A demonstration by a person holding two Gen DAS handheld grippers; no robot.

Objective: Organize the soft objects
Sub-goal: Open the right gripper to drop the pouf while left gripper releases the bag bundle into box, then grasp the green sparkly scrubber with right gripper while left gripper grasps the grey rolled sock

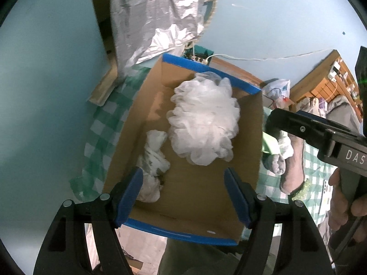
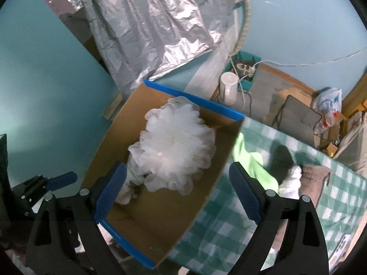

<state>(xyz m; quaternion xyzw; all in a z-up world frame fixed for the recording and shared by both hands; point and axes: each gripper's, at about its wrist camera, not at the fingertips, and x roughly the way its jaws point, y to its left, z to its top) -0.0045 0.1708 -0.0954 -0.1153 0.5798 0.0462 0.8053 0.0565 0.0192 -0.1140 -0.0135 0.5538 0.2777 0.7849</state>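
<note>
A cardboard box (image 1: 201,201) with blue rims sits on a green checked tablecloth (image 2: 229,224). In it lie a white mesh bath pouf (image 1: 204,119) and a crumpled white cloth (image 1: 153,158); both also show in the right wrist view, the pouf (image 2: 174,151) and the cloth (image 2: 128,188). My left gripper (image 1: 183,194) is open and empty above the box's near end. My right gripper (image 2: 179,192) is open and empty above the box's right wall. On the cloth right of the box lie a green cloth (image 2: 252,162), a dark sock (image 2: 282,158), a white sock (image 2: 291,181) and a grey-brown sock (image 2: 314,181).
A silver foil sheet (image 2: 149,23) hangs behind the box against a light blue wall. A white jug (image 2: 229,89), a power strip with cables (image 2: 245,67), a plastic bag (image 2: 328,103) and cardboard clutter stand behind the table. The right gripper's body (image 1: 321,135) shows in the left view.
</note>
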